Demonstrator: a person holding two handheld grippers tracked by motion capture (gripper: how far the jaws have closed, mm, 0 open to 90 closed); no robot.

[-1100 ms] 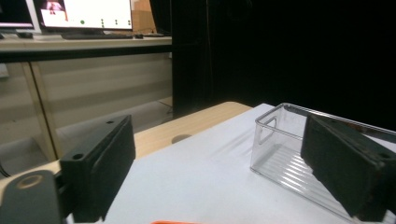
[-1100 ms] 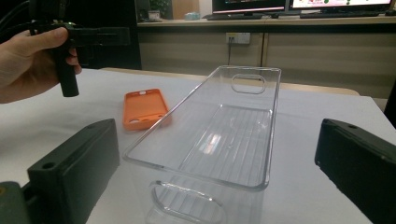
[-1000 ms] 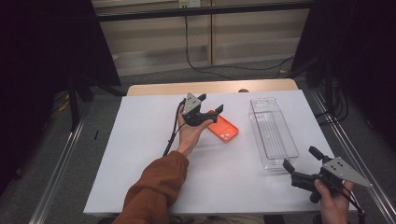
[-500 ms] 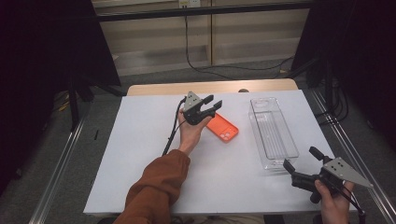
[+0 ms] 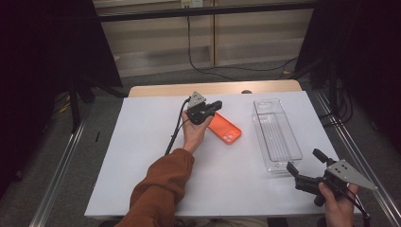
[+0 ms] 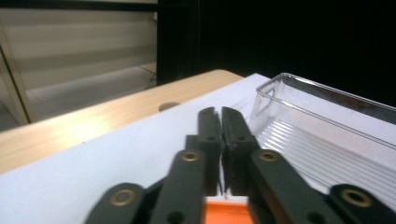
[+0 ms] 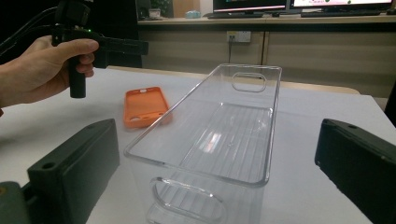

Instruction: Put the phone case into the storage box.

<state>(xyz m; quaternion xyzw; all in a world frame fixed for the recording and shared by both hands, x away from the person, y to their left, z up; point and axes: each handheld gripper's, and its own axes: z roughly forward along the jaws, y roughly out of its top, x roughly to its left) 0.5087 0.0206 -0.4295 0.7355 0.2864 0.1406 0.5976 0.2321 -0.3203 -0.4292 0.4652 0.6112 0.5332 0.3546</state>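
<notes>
An orange phone case (image 5: 226, 128) lies flat on the white table (image 5: 137, 161), just left of a clear plastic bin (image 5: 276, 135). My left gripper (image 5: 215, 105) hovers above the case's far end, shut with nothing between its jaws. In the left gripper view the closed jaws (image 6: 220, 113) point toward the bin (image 6: 327, 135), with a strip of the case (image 6: 229, 212) below them. My right gripper (image 5: 305, 161) is held open at the bin's near end. In the right gripper view its jaws (image 7: 217, 186) stand on either side of the bin (image 7: 219, 121), with the case (image 7: 144, 106) and left gripper (image 7: 126, 45) beyond.
A wooden strip (image 5: 161, 90) runs along the table's far edge, with floor and cables behind it. Metal rails (image 5: 61, 175) flank both sides of the table. The left gripper's cable (image 5: 175, 132) trails across the table beside the forearm.
My left gripper has lifted off the orange case and drawn back a little toward the far edge. The case, the bin and the right gripper have stayed put.
</notes>
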